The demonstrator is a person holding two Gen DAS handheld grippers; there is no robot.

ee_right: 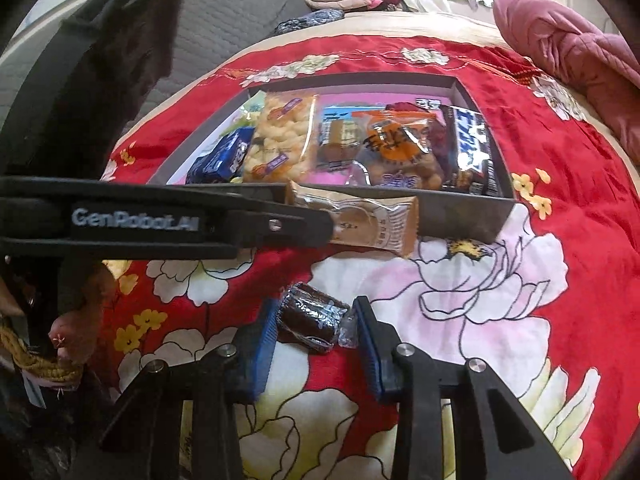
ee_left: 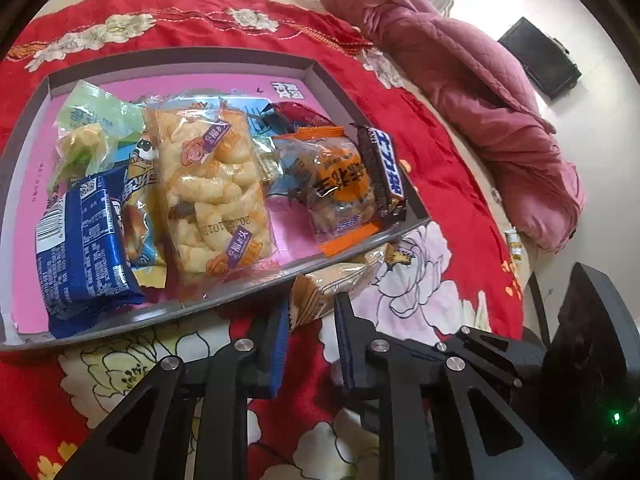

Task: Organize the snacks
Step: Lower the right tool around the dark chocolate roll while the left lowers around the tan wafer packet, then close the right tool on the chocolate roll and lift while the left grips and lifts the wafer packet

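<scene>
- A shallow grey box point(ee_right: 460, 216) with a pink floor sits on a red floral bedspread point(ee_right: 560, 280). It is the landmark for all that follows.
- Inside the box lie several snack packets: a clear bag of pale puffs point(ee_left: 212, 196), a blue foil packet point(ee_left: 80, 248) beside it, an orange-edged pastry packet point(ee_left: 336, 184), and a dark bar point(ee_left: 384, 172) against the side wall.
- Two snacks are not yet in the box, so the sorting appears well along but unfinished.
- The left gripper point(ee_left: 310, 316) reaches to the box's near wall from outside. Its jaws sit on either side of one crimped end of a tan wrapped snack point(ee_right: 372, 224). Whether they already pinch the wrapper or only bracket it, I cannot tell.
- The tan snack lies just outside the box, touching or nearly touching the near wall. Its long axis runs along that wall, with the far end pointing away from the gripper.
- The right gripper point(ee_right: 316, 320) hovers over the bedspread, nearer the viewer than the box. Its jaws are apart, with a small dark wrapped snack point(ee_right: 312, 322) lying between them, apparently not yet squeezed.
- The dark snack's long axis runs roughly across the gap, from one jaw toward the other, slightly tilted.
- Judged step: picking up the last loose snacks.
- The next move likely calls for firm closure on each wrapper, then a lift over the near wall into a bare pink patch.
</scene>
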